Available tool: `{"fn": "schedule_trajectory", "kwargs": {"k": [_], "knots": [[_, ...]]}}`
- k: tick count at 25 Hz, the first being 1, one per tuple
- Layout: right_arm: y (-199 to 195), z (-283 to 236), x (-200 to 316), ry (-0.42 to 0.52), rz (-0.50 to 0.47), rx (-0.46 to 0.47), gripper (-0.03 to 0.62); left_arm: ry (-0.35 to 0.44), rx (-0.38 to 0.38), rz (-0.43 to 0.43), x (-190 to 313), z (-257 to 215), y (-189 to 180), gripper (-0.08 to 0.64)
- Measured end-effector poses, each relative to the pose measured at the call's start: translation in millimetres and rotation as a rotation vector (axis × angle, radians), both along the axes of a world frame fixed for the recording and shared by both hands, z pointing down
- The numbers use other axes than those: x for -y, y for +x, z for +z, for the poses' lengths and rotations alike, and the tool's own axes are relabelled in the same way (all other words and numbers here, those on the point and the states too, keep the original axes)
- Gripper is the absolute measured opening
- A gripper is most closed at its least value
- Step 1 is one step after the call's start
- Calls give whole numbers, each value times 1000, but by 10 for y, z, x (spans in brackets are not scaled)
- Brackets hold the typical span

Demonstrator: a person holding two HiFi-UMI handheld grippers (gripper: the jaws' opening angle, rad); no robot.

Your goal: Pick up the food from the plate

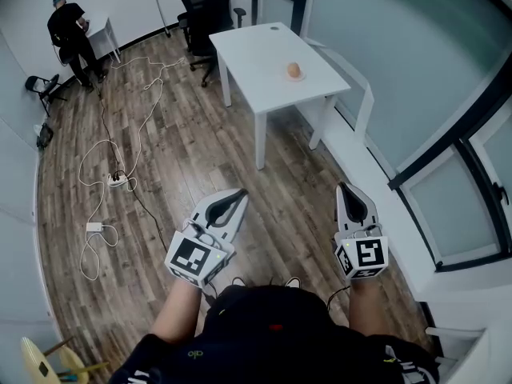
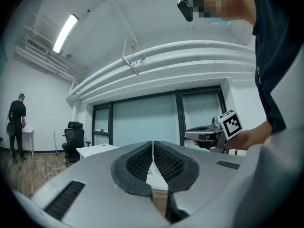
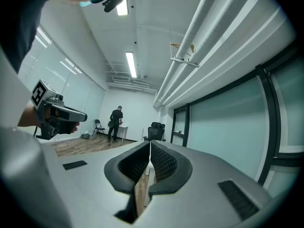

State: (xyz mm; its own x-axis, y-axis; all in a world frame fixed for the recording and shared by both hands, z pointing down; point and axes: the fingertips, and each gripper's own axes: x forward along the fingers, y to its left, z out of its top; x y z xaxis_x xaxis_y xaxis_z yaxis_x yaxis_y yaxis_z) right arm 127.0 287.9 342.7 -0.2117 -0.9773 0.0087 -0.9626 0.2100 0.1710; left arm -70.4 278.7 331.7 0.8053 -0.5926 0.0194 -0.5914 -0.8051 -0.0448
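Observation:
A small orange-brown piece of food [image 1: 294, 70] lies on a pale plate [image 1: 294, 78] near the right edge of a white table [image 1: 256, 42], far ahead of me. Both grippers are held low near my body, well short of the table. My left gripper [image 1: 239, 195] points forward and is shut with nothing in it; its jaws meet tip to tip in the left gripper view [image 2: 153, 143]. My right gripper [image 1: 344, 188] is also shut and empty, jaws touching in the right gripper view [image 3: 150, 144].
Wooden floor [image 1: 184, 158] lies between me and the table. White cables and a power strip [image 1: 118, 180] trail over the floor at left. Black office chairs [image 1: 206, 10] stand behind the table. A person [image 1: 72, 37] stands at the far left by a small table. A glass wall [image 1: 400, 62] runs along the right.

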Motion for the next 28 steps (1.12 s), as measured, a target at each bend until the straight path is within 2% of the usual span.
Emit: {"fn": "schedule_trajectory", "kwargs": {"k": [7, 17, 22, 28], "knots": [[-214, 74, 45, -29, 10, -16, 25, -9, -15, -2, 11, 79, -289, 26], [-1002, 234, 162, -58, -11, -25, 25, -41, -26, 1, 132, 247, -1045, 26], [-1052, 305, 359, -71, -12, -13, 25, -40, -24, 6, 331, 249, -1111, 26], [-1032, 378, 887, -68, -55, 28, 25, -40, 1, 0, 764, 267, -1002, 26]]}}
